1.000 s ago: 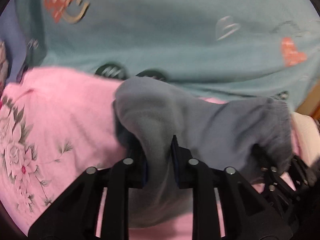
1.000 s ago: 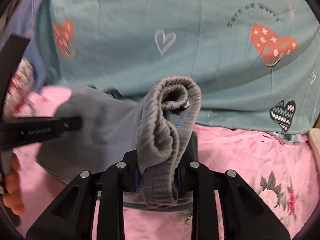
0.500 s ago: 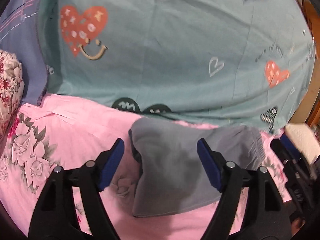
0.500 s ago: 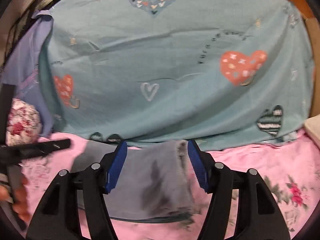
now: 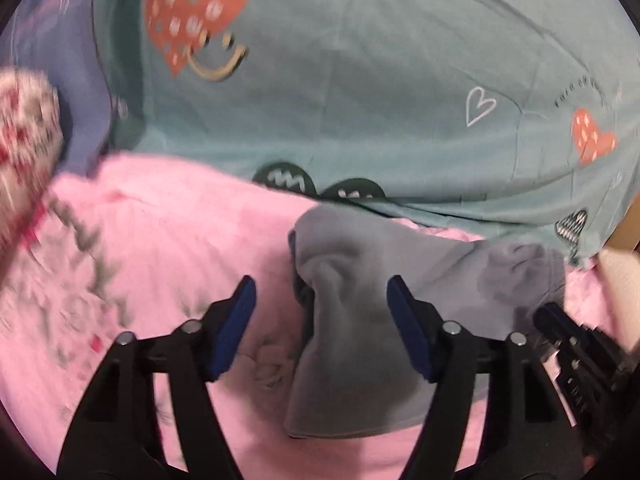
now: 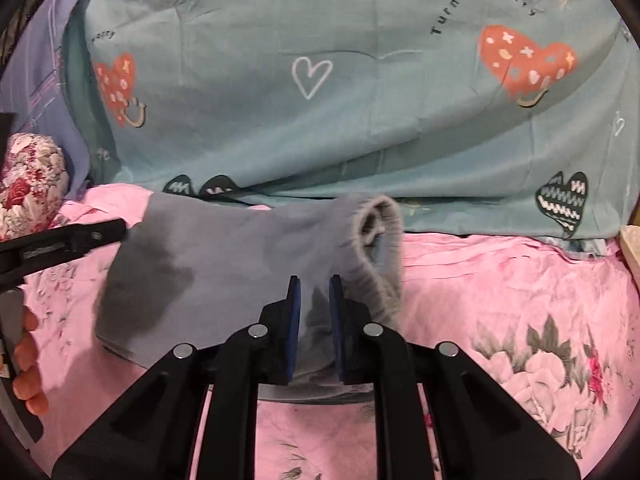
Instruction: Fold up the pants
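Note:
The grey pants (image 5: 360, 320) lie folded into a small bundle on the pink floral sheet (image 5: 160, 248). My left gripper (image 5: 322, 300) is open, its blue pads wide apart over the bundle's left end. In the right wrist view the pants (image 6: 224, 264) show their ribbed waistband (image 6: 380, 240) at the right end. My right gripper (image 6: 314, 304) has its jaws nearly closed on the near edge of the pants by the waistband. The left gripper (image 6: 72, 240) shows at the left edge of the right wrist view, and the right gripper's body at the right of the left wrist view.
A teal duvet (image 6: 320, 100) with heart prints lies bunched behind the pants. A floral pillow (image 6: 28, 184) sits at far left against a purple sheet (image 6: 40, 60). Pink sheet (image 6: 520, 300) stretches right and front. A pale object (image 6: 632, 244) is at the right edge.
A second ago both grippers held the pants up. Both then opened and the pants dropped onto the sheet. Now the right gripper has closed on the waistband end; the left stays open, lower.

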Available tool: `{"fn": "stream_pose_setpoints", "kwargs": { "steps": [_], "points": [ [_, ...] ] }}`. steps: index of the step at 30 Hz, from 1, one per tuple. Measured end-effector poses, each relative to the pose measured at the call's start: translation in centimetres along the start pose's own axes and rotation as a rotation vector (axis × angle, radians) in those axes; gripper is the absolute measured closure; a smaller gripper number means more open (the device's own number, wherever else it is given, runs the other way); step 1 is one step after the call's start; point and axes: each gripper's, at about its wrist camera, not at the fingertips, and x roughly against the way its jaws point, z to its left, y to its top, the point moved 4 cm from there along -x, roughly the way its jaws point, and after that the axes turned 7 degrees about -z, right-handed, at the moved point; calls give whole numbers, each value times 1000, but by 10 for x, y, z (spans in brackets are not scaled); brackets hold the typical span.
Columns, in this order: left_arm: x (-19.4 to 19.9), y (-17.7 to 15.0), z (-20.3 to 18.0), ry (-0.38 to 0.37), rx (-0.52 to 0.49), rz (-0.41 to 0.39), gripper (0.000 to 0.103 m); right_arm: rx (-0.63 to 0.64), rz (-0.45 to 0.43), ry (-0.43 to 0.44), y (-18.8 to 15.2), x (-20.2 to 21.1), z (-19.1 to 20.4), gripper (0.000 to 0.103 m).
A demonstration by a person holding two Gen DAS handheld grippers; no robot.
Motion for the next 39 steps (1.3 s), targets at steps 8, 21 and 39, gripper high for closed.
{"fn": "stream_pose_setpoints", "kwargs": {
  "steps": [8, 21, 39],
  "points": [
    [-13, -18, 15, 55, 86, 121, 32, -7, 45, -3, 9, 12, 2, 87],
    [260, -64, 6, -65, -44, -72, 2, -31, -160, 13, -10, 271, -20, 1],
    [436, -216, -10, 10, -148, -47, 2, -19, -141, -50, -131, 453, 25, 1]
  ]
}}
